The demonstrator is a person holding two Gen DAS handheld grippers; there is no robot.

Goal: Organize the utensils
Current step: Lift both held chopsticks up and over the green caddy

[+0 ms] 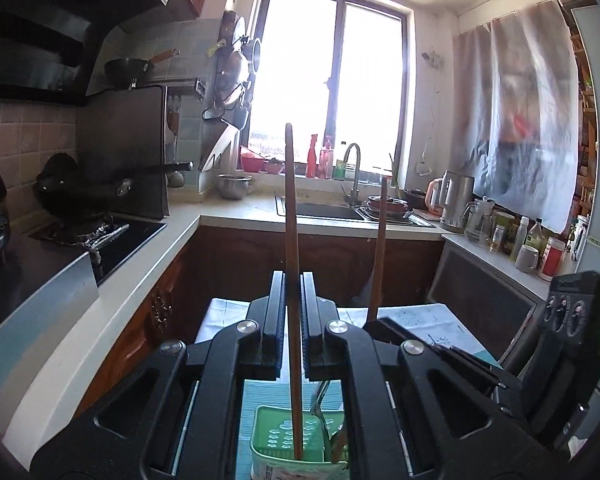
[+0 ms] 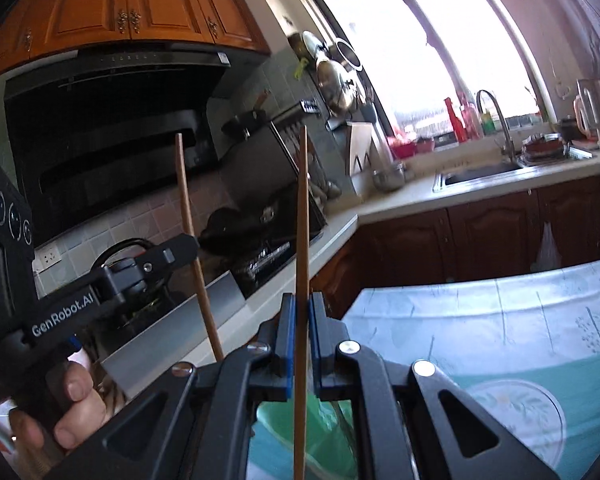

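My left gripper (image 1: pixel 294 280) is shut on a brown wooden chopstick (image 1: pixel 291 208) held upright; its lower end reaches into a green perforated utensil basket (image 1: pixel 276 436) that holds metal utensils. My right gripper (image 2: pixel 301 300) is shut on a second wooden chopstick (image 2: pixel 302 216), also upright, above the green basket (image 2: pixel 296 428). In the left wrist view the right gripper's chopstick (image 1: pixel 380 248) stands to the right. In the right wrist view the left gripper (image 2: pixel 188 240) shows at the left, shut on its chopstick (image 2: pixel 188 216).
A table with a pale printed cloth (image 2: pixel 500 320) lies below, with a plate pattern (image 2: pixel 520 412). A counter with stove and wok (image 1: pixel 100 188) runs on the left. A sink (image 1: pixel 324 210), a kettle (image 1: pixel 454 200) and several bottles (image 1: pixel 520 240) line the back and right.
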